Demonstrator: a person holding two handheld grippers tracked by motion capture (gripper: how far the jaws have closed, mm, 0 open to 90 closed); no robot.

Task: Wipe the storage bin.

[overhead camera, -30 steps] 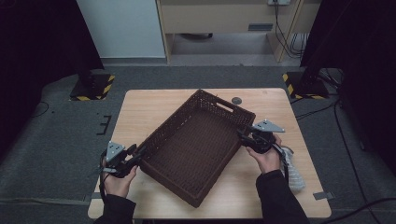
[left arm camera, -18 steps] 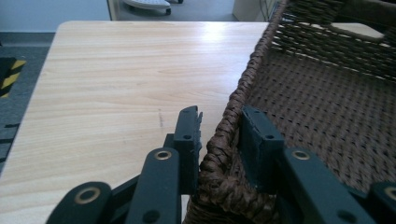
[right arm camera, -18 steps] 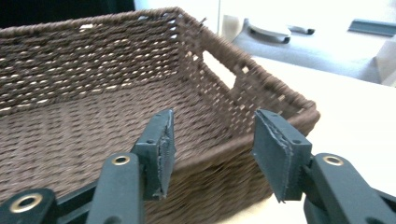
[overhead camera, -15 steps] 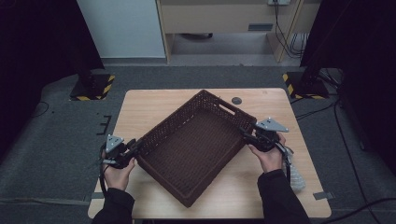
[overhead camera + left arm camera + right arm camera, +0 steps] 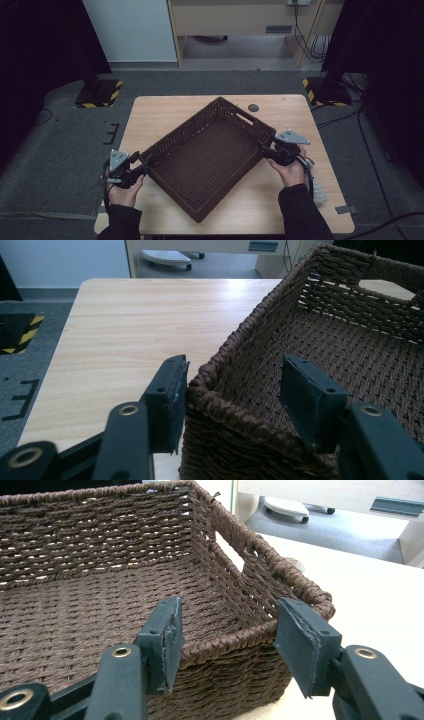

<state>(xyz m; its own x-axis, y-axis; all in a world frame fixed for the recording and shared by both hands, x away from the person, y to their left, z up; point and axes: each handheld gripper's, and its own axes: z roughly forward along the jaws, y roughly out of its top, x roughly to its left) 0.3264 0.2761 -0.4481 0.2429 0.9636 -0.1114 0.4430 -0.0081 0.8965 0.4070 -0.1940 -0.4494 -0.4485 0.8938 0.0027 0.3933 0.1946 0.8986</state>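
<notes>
A dark brown woven basket lies empty and cornerwise on the wooden table. My left gripper is at its left corner. In the left gripper view the left gripper has just been opening and straddles the corner rim, one pad outside against the weave, the other apart inside. My right gripper is at the basket's right corner. The right gripper has also been opening. Its open jaws stand on either side of the rim, near the handle slot.
A small dark round disc sits on the table behind the basket. A pale ribbed thing lies by the right forearm near the table's right edge. Black stands on yellow-striped bases flank the table on the grey floor.
Both grippers have eased outward a little from the basket's corners. The basket has turned very slightly and otherwise stays where it was.
</notes>
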